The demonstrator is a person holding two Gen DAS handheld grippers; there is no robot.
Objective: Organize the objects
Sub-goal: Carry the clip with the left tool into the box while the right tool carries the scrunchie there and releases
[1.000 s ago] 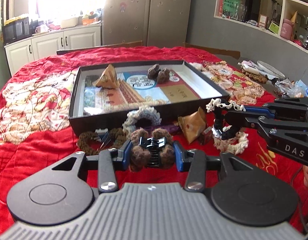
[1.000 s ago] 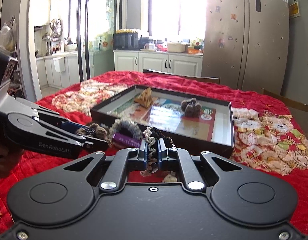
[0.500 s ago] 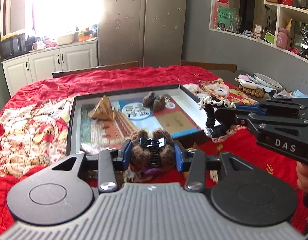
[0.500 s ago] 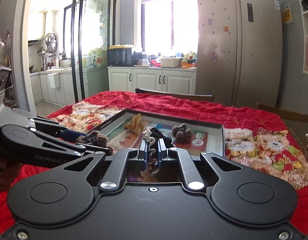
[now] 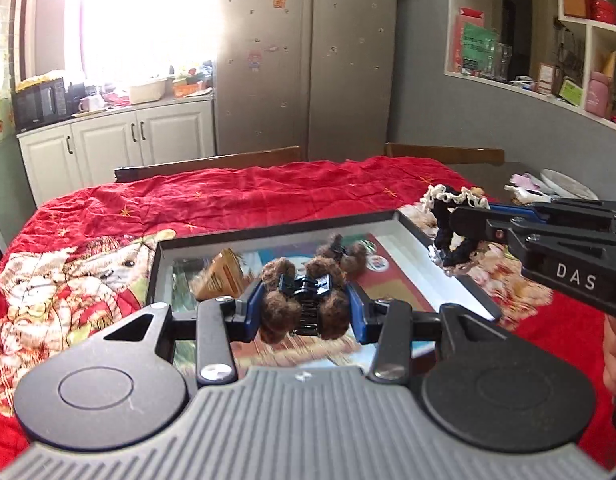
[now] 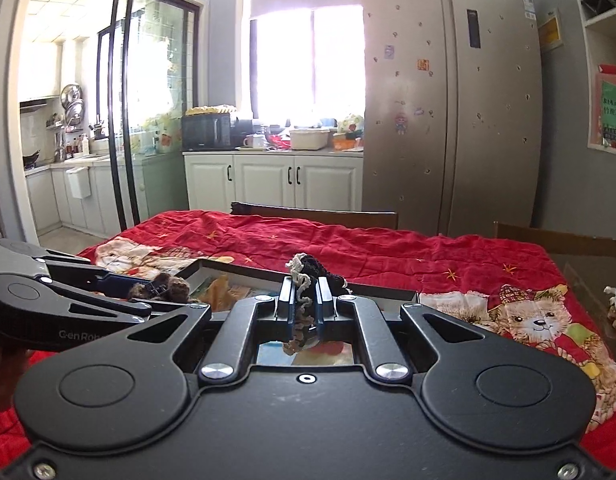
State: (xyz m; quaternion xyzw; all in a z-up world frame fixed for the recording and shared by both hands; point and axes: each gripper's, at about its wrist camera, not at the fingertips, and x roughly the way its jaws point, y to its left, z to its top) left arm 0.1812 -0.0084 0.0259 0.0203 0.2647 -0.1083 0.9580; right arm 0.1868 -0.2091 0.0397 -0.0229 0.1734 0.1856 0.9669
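The left gripper [image 5: 304,306] is clenched on a brown pom-pom hair claw [image 5: 302,304], its long axis crosswise between the pads, above the black tray [image 5: 268,232]. The right gripper [image 6: 306,308] grasps a black lace-trimmed scrunchie [image 6: 304,300], hanging vertically over the tray's right edge.

Red quilted cloth [image 5: 268,196] with cartoon bear prints over the table, tall silver fridge [image 6: 451,120] dotted with magnets, white cabinets [image 6: 276,178] under a bright window, black microwave [image 6: 207,131], wooden chair backs [image 5: 212,162], grey wall shelves [image 5: 547,40] crowded with jars and boxes
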